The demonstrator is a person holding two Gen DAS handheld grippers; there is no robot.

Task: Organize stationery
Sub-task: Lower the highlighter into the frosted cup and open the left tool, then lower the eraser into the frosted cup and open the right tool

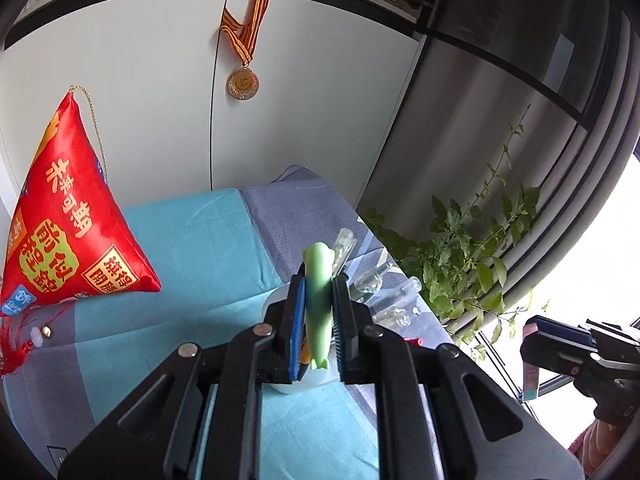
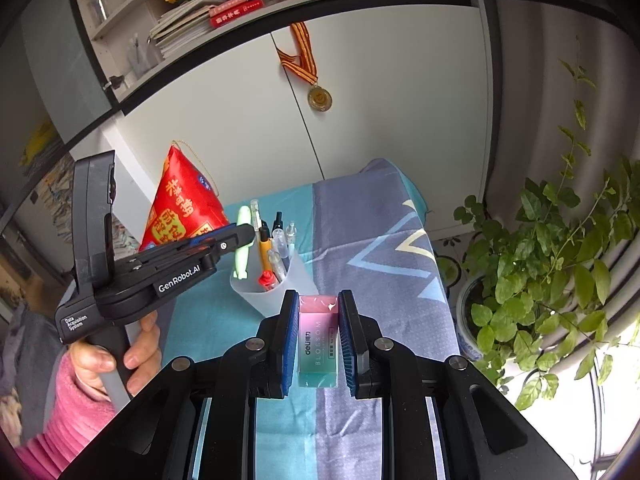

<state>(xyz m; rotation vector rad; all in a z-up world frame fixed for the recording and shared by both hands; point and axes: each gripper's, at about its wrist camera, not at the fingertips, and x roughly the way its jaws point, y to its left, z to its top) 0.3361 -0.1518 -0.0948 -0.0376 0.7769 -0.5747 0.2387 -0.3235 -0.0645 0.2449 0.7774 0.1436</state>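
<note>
My left gripper point(image 1: 318, 280) is shut on a light green pen point(image 1: 318, 300) and holds it upright over a translucent white pen cup point(image 2: 276, 292). In the right wrist view the green pen point(image 2: 243, 244) hangs with its lower end at the cup's rim. The cup holds several pens, among them a yellow one point(image 2: 264, 252) and clear ones point(image 2: 280, 256). My right gripper point(image 2: 319, 296) is shut on a pink-to-teal eraser point(image 2: 319, 344) and holds it in front of the cup. The right gripper also shows in the left wrist view point(image 1: 532, 334), still holding the eraser point(image 1: 531, 380).
A blue and grey cloth point(image 2: 360, 240) covers the table. A red pyramid-shaped cushion point(image 1: 68, 224) stands at the back left. White cabinet doors with a hanging medal point(image 1: 243, 84) are behind. A potted green plant point(image 2: 552, 272) stands to the right of the table.
</note>
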